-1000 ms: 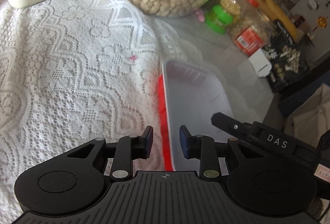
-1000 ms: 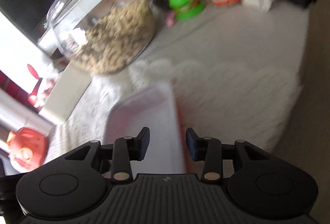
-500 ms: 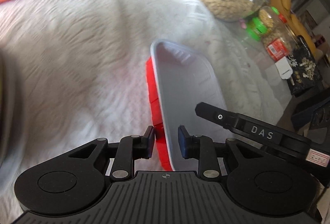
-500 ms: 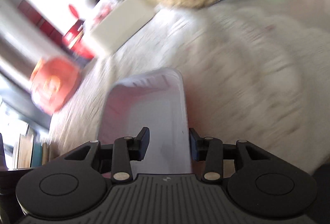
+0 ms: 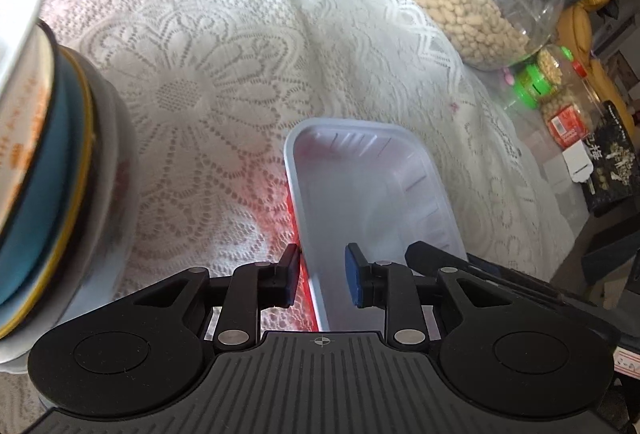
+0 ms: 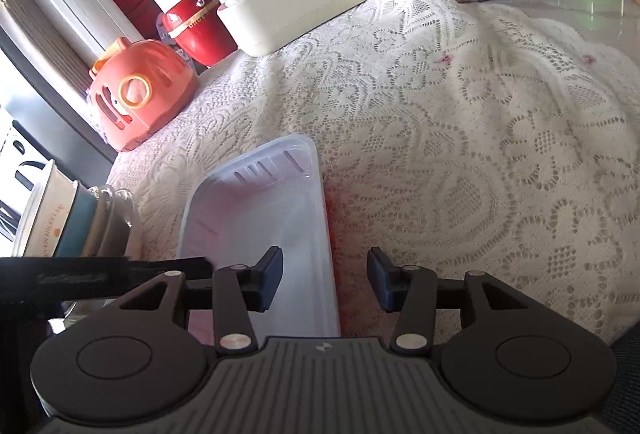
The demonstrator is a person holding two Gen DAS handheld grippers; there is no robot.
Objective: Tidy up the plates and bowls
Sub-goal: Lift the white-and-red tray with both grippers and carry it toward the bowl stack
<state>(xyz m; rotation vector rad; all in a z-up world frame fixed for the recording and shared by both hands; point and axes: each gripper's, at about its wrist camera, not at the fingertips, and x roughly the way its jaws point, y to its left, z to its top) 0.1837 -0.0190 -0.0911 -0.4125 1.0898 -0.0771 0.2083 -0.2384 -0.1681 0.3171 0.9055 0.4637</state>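
My right gripper [image 6: 325,284] has just opened off the white tray's [image 6: 260,218] rim at lower centre, my left gripper [image 5: 322,280] loosely straddling its other edge, so the tray looks set down beside the bowl stack [image 5: 36,162] at left.

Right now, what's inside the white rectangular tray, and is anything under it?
The white tray looks empty: only its ribbed walls show, though both hand-held grippers cover its near end. A red edge shows beneath one long side; what it belongs to is hidden by the tray.

Bowl stack [image 5: 44,162] cut off at left edge; tray [image 5: 372,210] near end hidden, perhaps under claw body.
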